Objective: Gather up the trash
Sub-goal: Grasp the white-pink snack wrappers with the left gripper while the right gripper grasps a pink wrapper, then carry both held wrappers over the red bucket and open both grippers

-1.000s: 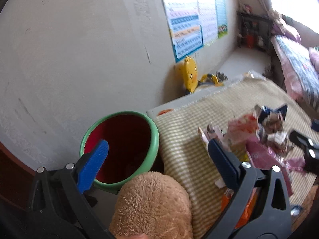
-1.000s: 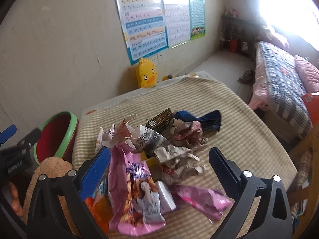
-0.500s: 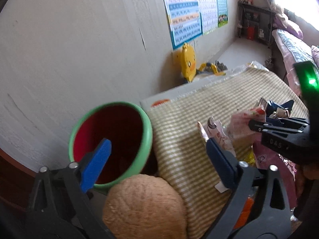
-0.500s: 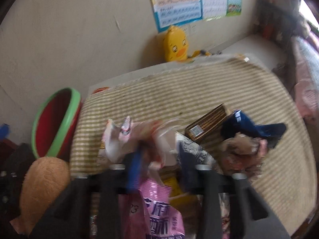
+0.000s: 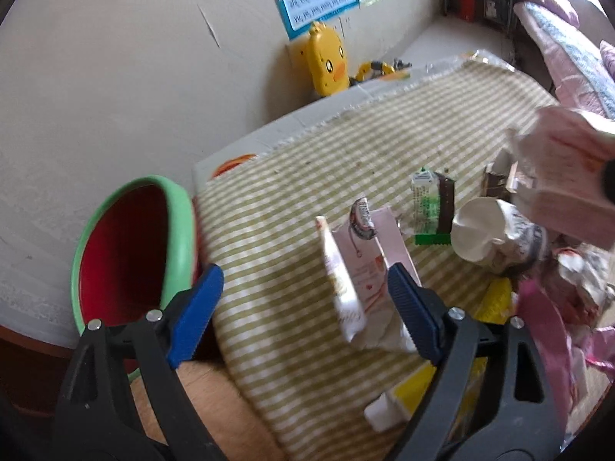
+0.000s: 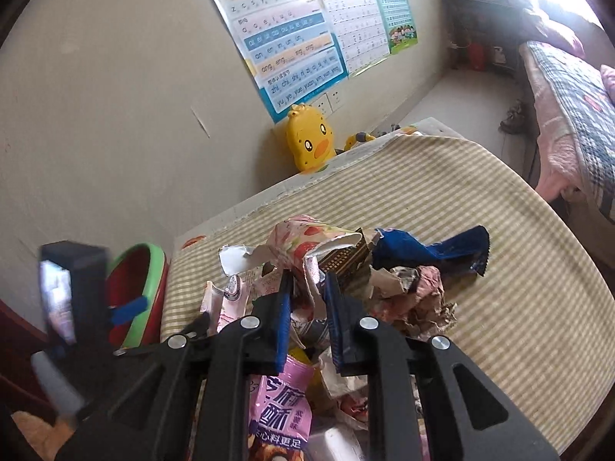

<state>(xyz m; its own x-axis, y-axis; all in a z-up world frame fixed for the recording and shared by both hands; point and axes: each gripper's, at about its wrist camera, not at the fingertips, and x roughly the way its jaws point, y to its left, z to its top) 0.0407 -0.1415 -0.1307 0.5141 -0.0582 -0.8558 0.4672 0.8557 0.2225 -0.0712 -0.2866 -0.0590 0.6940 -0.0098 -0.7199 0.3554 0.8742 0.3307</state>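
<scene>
A heap of wrappers lies on the striped tablecloth (image 5: 292, 192). My left gripper (image 5: 303, 303) hangs over the cloth, its jaws wide but closing; a pink-and-white carton (image 5: 357, 269) lies just inside its right finger, untouched. The green bin with the red inside (image 5: 127, 253) stands left of it, off the table's edge. My right gripper (image 6: 307, 282) is shut on a strawberry-print wrapper (image 6: 307, 242) at the top of the heap. That wrapper (image 5: 569, 176) shows blurred at the right of the left wrist view. The left gripper (image 6: 73, 292) appears blurred beside the bin (image 6: 138, 292).
A crushed paper cup (image 5: 496, 230), a green-and-white sachet (image 5: 426, 207), a blue wrapper (image 6: 434, 249) and a pink snack bag (image 6: 280, 411) belong to the heap. A yellow duck toy (image 6: 309, 142) stands by the wall. A brown plush thing (image 5: 200, 403) sits below the left gripper. A bed (image 6: 569, 107) stands right.
The left gripper swung down and right, from over the bin to over the cloth beside the pink carton. The right gripper closed on the strawberry-print wrapper.
</scene>
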